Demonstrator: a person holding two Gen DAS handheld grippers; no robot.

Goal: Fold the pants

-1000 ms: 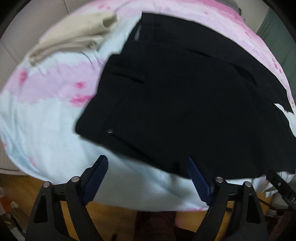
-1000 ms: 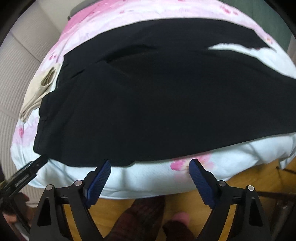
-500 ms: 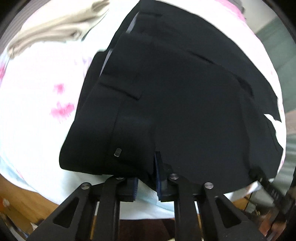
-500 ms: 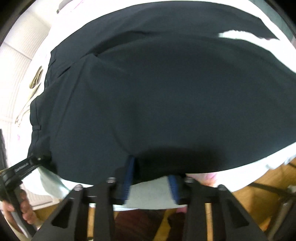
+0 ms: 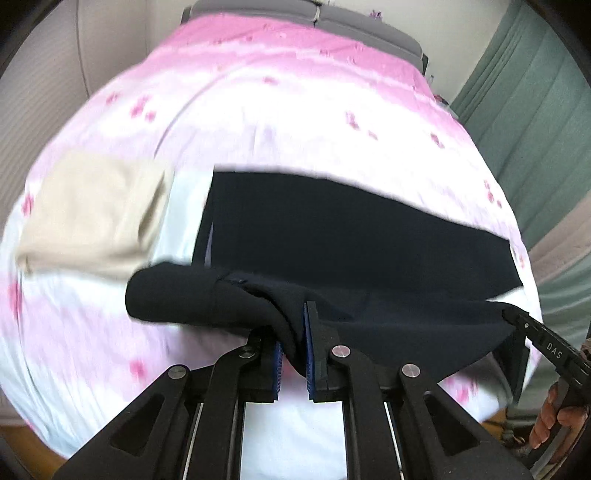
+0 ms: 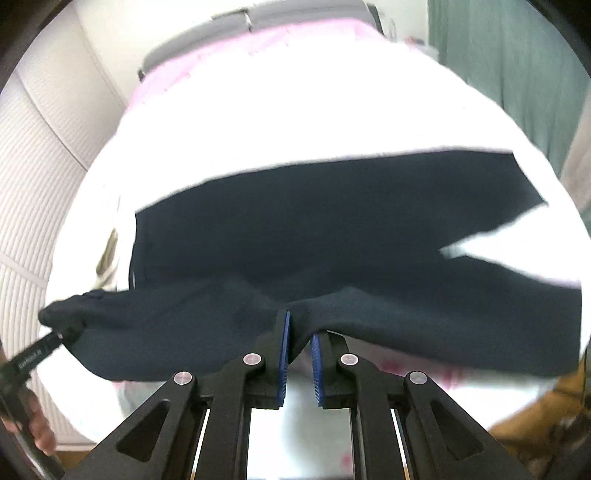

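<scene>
Black pants lie across a bed with a pink and white flowered cover. My left gripper is shut on the near edge of the pants at the waist end and holds it lifted off the cover. My right gripper is shut on the near edge of the pants further along the leg, also lifted. Each gripper shows at the edge of the other's view, the right one and the left one. The far half of the pants lies flat.
A folded beige garment lies on the cover left of the pants. A grey headboard stands at the far end. Green curtains hang on the right. A ribbed white wall is on the left. Wooden floor shows below the bed.
Both grippers went from open to shut on the pants' near edge. They have since lifted that edge up and carried it toward the far side of the bed.
</scene>
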